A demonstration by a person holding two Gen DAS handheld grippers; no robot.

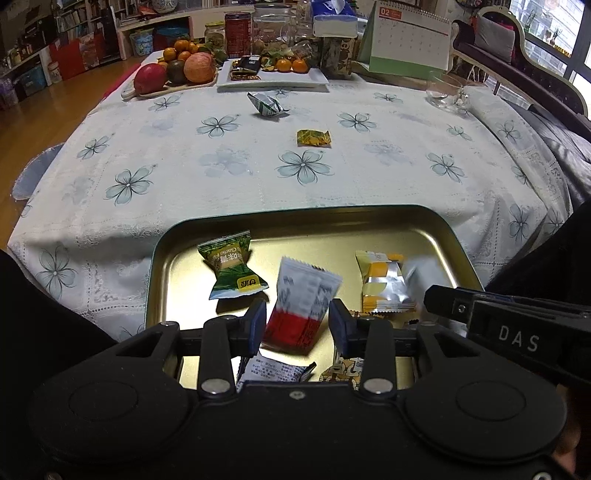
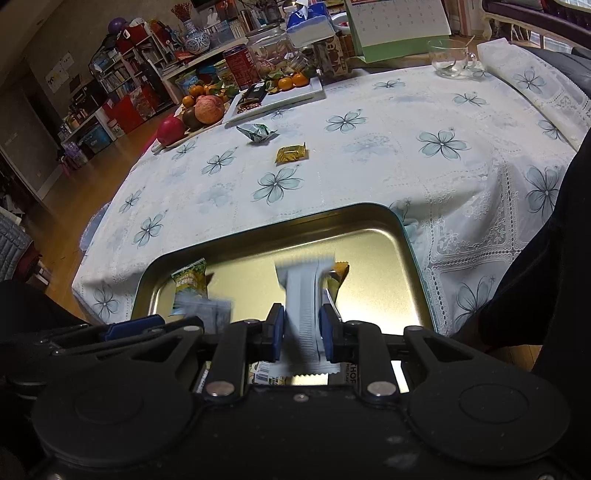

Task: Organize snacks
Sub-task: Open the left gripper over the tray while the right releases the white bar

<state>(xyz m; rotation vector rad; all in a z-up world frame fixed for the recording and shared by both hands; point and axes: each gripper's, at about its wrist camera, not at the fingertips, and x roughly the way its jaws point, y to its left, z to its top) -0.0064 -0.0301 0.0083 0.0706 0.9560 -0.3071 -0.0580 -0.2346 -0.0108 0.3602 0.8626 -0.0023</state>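
Observation:
A gold tin tray (image 1: 295, 211) sits at the table's near edge and holds a green snack packet (image 1: 232, 269), a yellow and white packet (image 1: 384, 284) and others partly hidden under the grippers. My left gripper (image 1: 298, 325) hangs over it, open, with a blurred red and white packet (image 1: 299, 306) loose between its fingers. My right gripper (image 2: 302, 332), also over the tray (image 2: 280, 218), is shut on a blurred white ribbed packet (image 2: 301, 306) held edge-on. A crumpled green packet (image 1: 266, 105) and a gold candy (image 1: 314, 138) lie farther out on the cloth.
A flowered white cloth (image 1: 221, 166) covers the table. At the back stand a fruit board (image 1: 173, 74), a white plate (image 1: 273, 75) of snacks and oranges, jars, a tissue box, a desk calendar (image 1: 410, 33) and a glass cup (image 1: 445, 92). Dark sleeves flank the tray.

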